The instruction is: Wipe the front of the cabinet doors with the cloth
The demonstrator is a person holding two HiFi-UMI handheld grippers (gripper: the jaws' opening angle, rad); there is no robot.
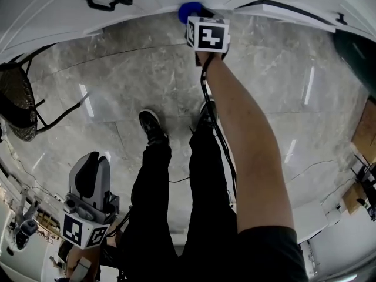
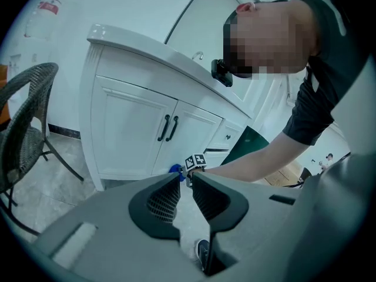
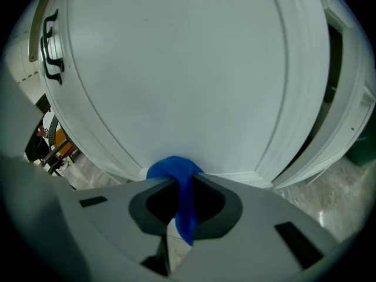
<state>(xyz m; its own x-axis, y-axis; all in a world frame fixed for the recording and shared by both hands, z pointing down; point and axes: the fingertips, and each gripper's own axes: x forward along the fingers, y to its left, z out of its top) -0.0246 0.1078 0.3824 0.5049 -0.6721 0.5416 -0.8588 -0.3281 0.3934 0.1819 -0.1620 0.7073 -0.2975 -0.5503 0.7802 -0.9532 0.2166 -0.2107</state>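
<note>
Hanging low at seven o'clock in the head view, the left gripper [image 1: 92, 160] has its jaws parted, and its own view shows nothing between them but floor and the cabinet beyond. Past it, the person's shoes [image 1: 154, 126] stand on the grey marble floor [image 1: 135, 75], with a wicker chair [image 1: 14, 104] off at nine o'clock. At the end of the outstretched arm, at twelve o'clock, the right gripper [image 1: 197, 12] is clenched on the blue cloth [image 3: 176, 170]. One end bunches at the jaw tips and a strip trails back between them. The bunched cloth is pressed against the bottom edge of the white cabinet door [image 3: 176, 69], whose black handles [image 3: 51, 46] sit at ten o'clock in the right gripper view.
</note>
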